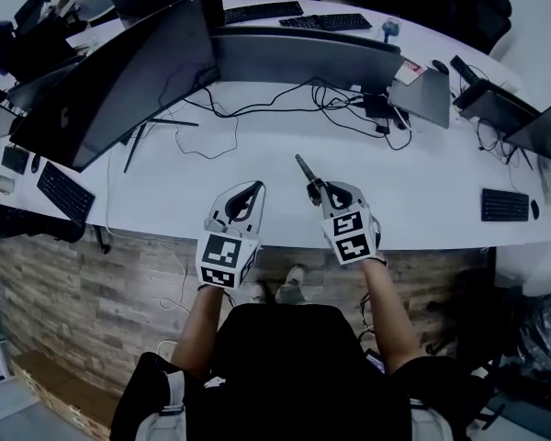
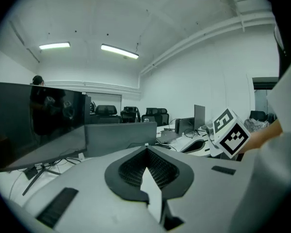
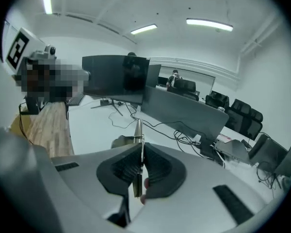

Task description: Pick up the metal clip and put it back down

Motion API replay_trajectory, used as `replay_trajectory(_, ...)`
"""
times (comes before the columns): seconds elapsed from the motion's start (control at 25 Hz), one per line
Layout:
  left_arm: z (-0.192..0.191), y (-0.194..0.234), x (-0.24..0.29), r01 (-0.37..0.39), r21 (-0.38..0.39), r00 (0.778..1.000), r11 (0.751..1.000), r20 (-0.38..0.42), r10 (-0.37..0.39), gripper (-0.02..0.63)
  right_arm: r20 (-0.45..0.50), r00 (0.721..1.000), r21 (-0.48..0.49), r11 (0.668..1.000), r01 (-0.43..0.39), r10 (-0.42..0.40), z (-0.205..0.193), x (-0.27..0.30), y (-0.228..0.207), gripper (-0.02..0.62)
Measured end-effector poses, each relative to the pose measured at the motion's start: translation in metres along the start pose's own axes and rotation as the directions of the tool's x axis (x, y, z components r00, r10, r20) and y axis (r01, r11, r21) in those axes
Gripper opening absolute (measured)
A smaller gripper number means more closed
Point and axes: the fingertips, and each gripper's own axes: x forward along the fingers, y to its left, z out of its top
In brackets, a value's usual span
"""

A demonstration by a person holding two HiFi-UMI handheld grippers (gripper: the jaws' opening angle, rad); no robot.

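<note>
The metal clip is a thin grey strip that sticks out forward and to the left from my right gripper, which is shut on it above the white desk. In the right gripper view the clip stands edge-on between the ribbed pads and reaches past the tips of the right gripper. My left gripper hovers just left of it near the desk's front edge. Seen in the left gripper view, the left gripper has its tips together and holds nothing.
Large dark monitors stand at the back left and centre, with black cables trailing over the desk. A keyboard lies at the right, another at the left. The desk's front edge drops to a wood floor.
</note>
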Motion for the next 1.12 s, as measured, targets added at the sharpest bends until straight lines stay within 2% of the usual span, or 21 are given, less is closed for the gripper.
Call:
replay_trajectory(0.2, 0.022, -0.001, -0.009, 0.02, -0.014, 0.998, 1.0, 0.055, -0.019, 0.012, 0.104, 0.993, 0.085, 0.996, 0.038, -0.047, 0.03, -0.03, -0.008, 0.028)
replay_trajectory(0.6, 0.063, 0.002, -0.023, -0.004, 0.095, 0.993, 0.995, 0.12, -0.008, 0.012, 0.275, 0.952, 0.151, 0.984, 0.096, -0.136, 0.085, -0.083, -0.028, 0.028)
replay_trajectory(1.12, 0.102, 0.008, -0.038, -0.017, 0.136, 0.98, 0.991, 0.2, -0.011, 0.012, 0.397, 0.895, 0.204, 0.97, 0.131, -0.204, 0.131, -0.13, -0.042, 0.028)
